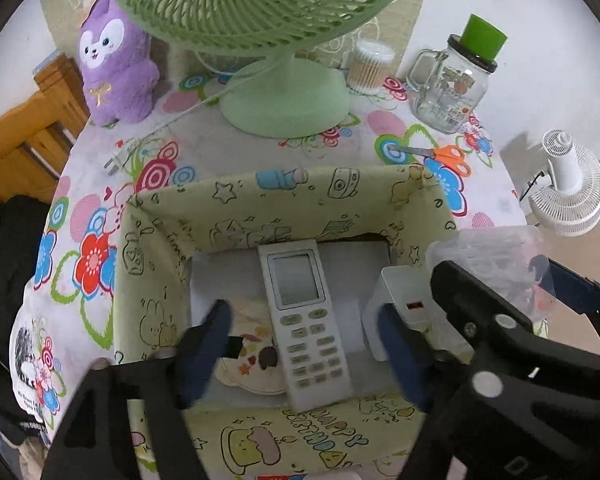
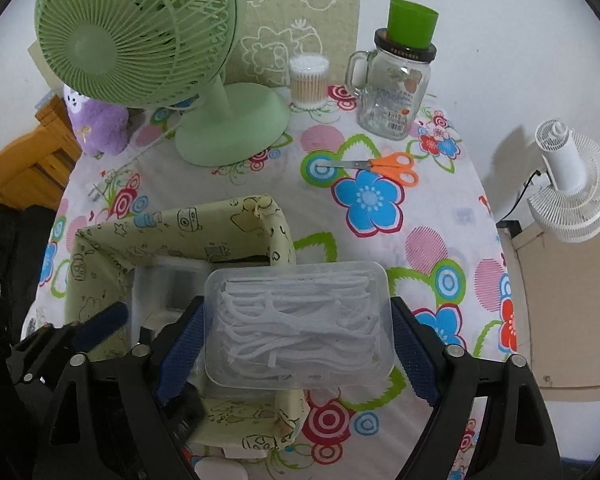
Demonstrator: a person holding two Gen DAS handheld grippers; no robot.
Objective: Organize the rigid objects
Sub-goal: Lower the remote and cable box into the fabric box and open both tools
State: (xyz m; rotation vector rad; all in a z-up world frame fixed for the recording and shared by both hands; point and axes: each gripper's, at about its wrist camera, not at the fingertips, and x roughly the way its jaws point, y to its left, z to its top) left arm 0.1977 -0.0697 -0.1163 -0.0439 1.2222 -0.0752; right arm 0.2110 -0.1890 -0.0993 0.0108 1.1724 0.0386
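Note:
A pale green cartoon-print storage box [image 1: 260, 196] stands on the floral tablecloth; it also shows in the right wrist view [image 2: 180, 224]. Inside it lie a white remote control [image 1: 304, 320], a white charger block [image 1: 408, 308] and a round patterned dish [image 1: 256, 352]. My left gripper [image 1: 304, 352] is open, its fingers either side of the remote's lower half, not touching it. My right gripper [image 2: 296, 344] is shut on a clear plastic box of white floss picks [image 2: 300, 320], held over the storage box's right wall; that box also shows at the left wrist view's right [image 1: 496, 256].
Orange-handled scissors [image 2: 380, 166], a glass mug-jar with a green cup on top [image 2: 396, 88], a cotton-swab tub [image 2: 308, 80], a green desk fan [image 2: 220, 128] and a purple plush toy [image 1: 112, 60] stand on the table behind. A white fan [image 2: 572, 188] is off the table's right edge.

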